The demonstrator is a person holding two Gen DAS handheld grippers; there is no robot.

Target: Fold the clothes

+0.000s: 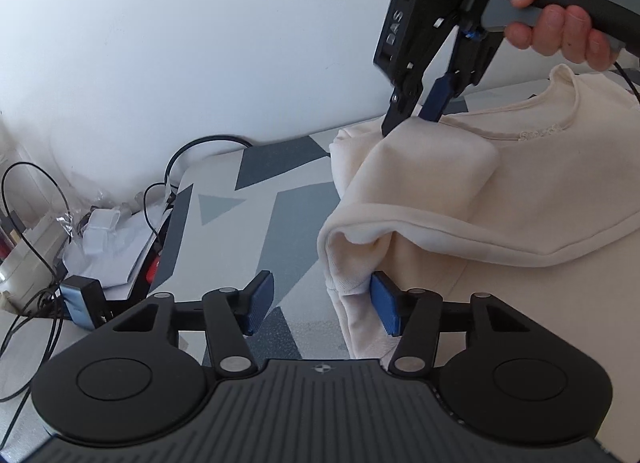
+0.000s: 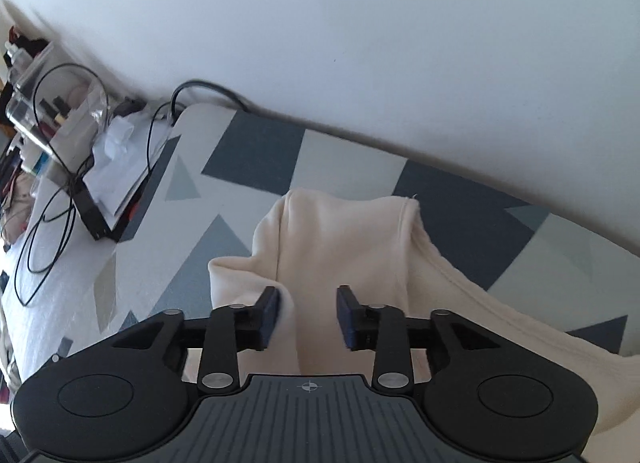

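A cream sweatshirt [image 1: 520, 191] lies on a grey and blue patterned mat [image 1: 248, 191], neckline toward the far right, one sleeve folded over the body. My left gripper [image 1: 322, 303] is open at the sleeve's hanging cuff; its right pad touches the cuff edge and bare mat shows between the pads. A hand [image 1: 560, 23] holds my right gripper [image 1: 407, 123], whose tips rest on top of the sleeve fold. In the right wrist view my right gripper [image 2: 308, 315] stands open over the cream fabric [image 2: 344, 239], the pads apart and not pressing on it.
Left of the mat [image 2: 256, 151] lies clutter: black cables [image 1: 36, 199], white papers and plastic wrap [image 1: 100, 247], a flat black box [image 2: 96, 219]. A white wall runs right behind the mat's far edge.
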